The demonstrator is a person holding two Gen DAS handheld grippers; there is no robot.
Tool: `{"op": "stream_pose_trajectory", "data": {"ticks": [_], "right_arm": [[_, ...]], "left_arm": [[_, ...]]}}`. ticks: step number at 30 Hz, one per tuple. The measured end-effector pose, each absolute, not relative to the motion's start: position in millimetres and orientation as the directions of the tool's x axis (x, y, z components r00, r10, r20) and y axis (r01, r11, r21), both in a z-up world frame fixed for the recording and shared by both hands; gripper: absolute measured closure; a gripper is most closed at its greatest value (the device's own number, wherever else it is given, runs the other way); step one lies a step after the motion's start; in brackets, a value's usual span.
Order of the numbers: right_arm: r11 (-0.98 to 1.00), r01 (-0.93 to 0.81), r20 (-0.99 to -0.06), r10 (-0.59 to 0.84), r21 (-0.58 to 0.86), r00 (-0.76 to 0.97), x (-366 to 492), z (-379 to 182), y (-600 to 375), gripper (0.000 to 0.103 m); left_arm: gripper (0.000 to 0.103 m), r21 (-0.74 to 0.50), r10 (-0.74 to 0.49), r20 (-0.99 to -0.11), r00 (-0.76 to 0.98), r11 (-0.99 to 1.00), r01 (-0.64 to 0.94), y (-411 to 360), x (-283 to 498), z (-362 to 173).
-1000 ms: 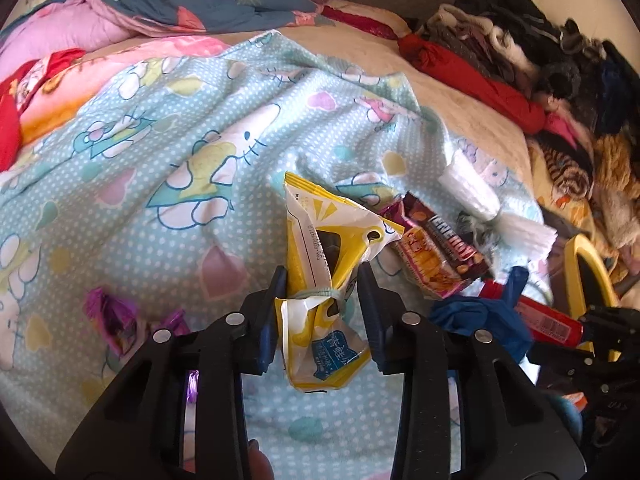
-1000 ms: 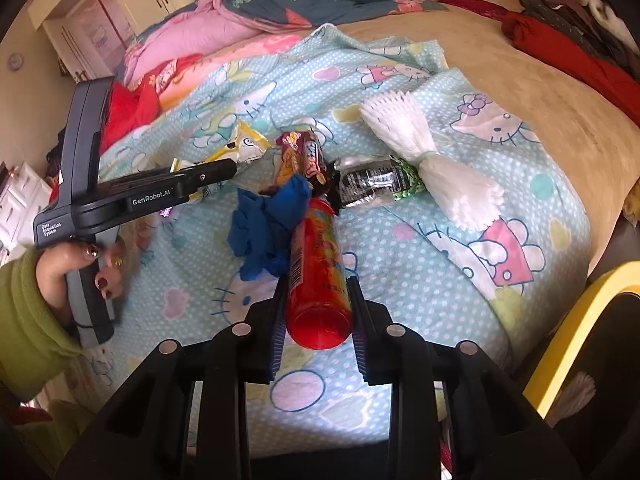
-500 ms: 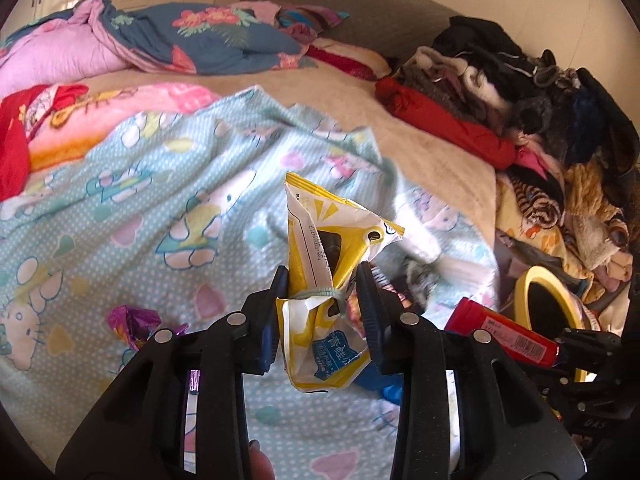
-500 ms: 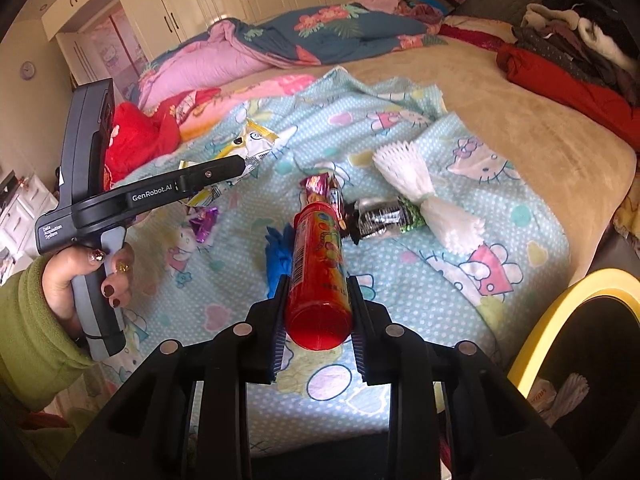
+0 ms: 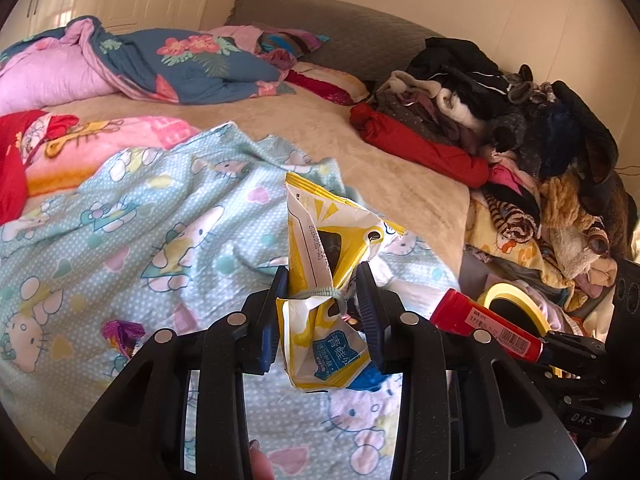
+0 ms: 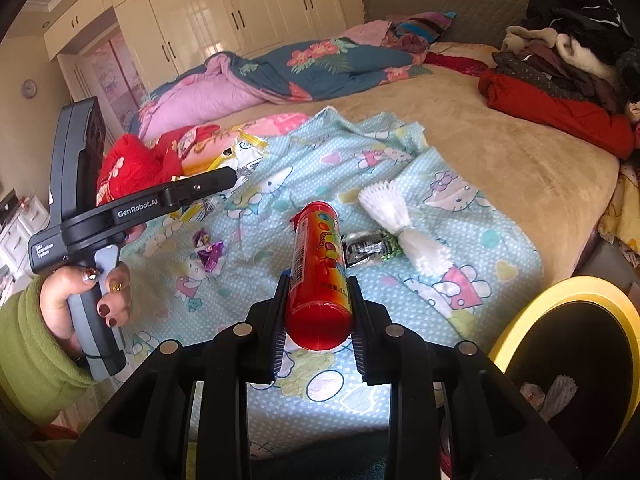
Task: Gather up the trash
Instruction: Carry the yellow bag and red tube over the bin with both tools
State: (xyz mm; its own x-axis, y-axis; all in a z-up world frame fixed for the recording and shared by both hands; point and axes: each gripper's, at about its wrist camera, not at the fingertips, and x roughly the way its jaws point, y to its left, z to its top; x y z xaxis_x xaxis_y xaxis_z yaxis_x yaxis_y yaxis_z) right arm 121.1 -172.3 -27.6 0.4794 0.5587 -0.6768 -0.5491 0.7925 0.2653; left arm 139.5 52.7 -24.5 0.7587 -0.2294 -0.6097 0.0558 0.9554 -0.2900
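Pinching a crinkled yellow-and-white foil snack packet [image 5: 324, 300], the left gripper [image 5: 322, 312] hangs above a pale-blue cartoon-print cotton sheet [image 5: 160, 232]. The right gripper [image 6: 318, 312] clamps a glossy red cylindrical plastic tube [image 6: 318, 272]. Beyond it lie a purple foil wrapper [image 6: 208, 250], a dark crumpled wrapper [image 6: 370, 246] and a white pleated paper bundle [image 6: 394, 220]; to its right stands a yellow-rimmed black bin [image 6: 560, 292]. Farther off, a tan bedspread [image 6: 500, 152] reaches cream wardrobes [image 6: 224, 20].

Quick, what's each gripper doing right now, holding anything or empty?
Left gripper: shut on the yellow snack wrapper.
Right gripper: shut on the red tube.
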Motion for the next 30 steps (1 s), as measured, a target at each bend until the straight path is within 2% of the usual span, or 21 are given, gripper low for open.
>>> {"op": "stream_pose_trajectory", "data": {"ticks": [30], "right_arm": [[0.858,-0.413,-0.595,0.510,0.305,0.621,101,-8,-265,0.077]], "left_arm": [[0.076,-0.253,-0.326,-0.581,0.746,0.943,0.215,-34,129,-2]]}}
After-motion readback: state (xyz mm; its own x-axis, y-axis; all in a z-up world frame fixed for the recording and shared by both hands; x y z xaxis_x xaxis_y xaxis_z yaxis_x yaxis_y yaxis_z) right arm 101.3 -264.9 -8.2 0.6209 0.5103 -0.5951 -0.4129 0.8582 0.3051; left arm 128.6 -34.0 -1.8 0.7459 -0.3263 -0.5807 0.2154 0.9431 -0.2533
